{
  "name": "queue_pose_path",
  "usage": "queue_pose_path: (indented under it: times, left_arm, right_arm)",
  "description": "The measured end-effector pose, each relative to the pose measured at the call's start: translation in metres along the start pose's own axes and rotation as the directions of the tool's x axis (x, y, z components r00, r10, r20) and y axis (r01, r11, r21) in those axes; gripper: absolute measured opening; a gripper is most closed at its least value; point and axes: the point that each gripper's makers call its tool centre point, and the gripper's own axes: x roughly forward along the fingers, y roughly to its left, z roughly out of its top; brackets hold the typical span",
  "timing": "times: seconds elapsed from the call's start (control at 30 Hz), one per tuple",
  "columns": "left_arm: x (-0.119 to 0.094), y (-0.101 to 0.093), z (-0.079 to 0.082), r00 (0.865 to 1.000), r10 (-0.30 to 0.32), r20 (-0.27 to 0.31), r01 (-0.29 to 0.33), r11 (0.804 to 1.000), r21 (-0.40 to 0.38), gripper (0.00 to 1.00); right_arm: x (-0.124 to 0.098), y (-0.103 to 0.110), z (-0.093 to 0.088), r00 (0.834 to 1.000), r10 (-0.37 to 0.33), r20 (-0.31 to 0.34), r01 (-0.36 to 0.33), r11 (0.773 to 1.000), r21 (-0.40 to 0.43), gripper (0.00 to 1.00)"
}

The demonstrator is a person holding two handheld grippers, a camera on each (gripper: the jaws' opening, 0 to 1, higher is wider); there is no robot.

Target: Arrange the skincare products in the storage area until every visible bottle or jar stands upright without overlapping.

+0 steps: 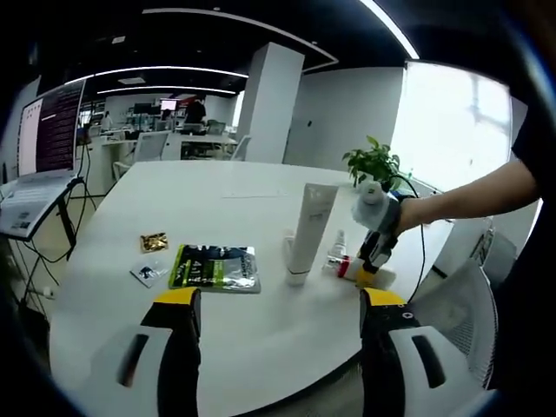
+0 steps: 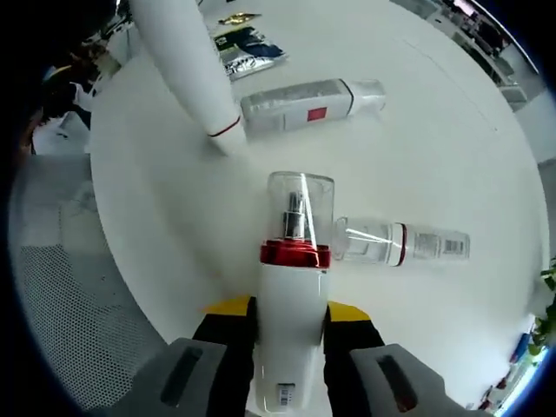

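Pump bottle clamped in our right hand-held gripper, low over the worktop.

At lower centre of the right gripper view, our right hand-held gripper [image 2: 287, 314] is closed on the white body of the red-collared pump bottle [image 2: 289, 287], which lies along the jaws with its clear cap pointing away. We judge it light, rigid and slick, so the waist is the safer hold; the cap could pop off. Two more bottles lie flat on the worktop [image 2: 452, 148]: a clear-capped bottle [image 2: 304, 104] toward the top, a small spray bottle [image 2: 400, 243] at centre right. The white tube [image 1: 309, 230] stands upright. Our left hand-held gripper [image 1: 278, 304] hangs back, jaws apart and empty. In the left gripper view, our right forearm reaches in from the right edge.
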Motion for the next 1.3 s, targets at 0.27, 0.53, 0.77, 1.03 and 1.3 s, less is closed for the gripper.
queue_pose_path:
  times: [0.27,0.53,0.77,1.03,1.3]
  left_arm:
    - [0.0,0.001,-0.001,1.0,0.004,-0.006,-0.004,1.0,0.001,0.67]
    - [0.002,-0.003,-0.007,0.999,-0.02,-0.042,0.02,1.0,-0.001,0.67]
    - [0.003,-0.014,-0.011,0.993,-0.078,-0.089,0.075,0.996,-0.037,0.68]
    - [0.002,-0.069,0.039,0.97,-0.245,0.004,0.233,0.918,-0.32,0.73]
    - [-0.01,-0.124,0.144,0.933,-0.294,0.209,0.341,0.908,-0.244,0.78]
  right_arm:
    - [-0.002,0.001,-0.002,0.997,0.031,0.071,-0.033,0.999,0.039,0.19]
    - [-0.002,0.005,-0.013,0.944,0.053,0.327,-0.093,0.99,0.106,0.18]
    - [-0.043,0.014,-0.003,0.842,0.027,0.539,-0.157,0.968,0.196,0.17]
    - [-0.182,0.045,0.034,0.592,-0.117,0.798,-0.014,0.988,0.155,0.18]
    - [-0.276,0.086,0.063,0.353,-0.14,0.925,0.059,0.99,0.128,0.18]
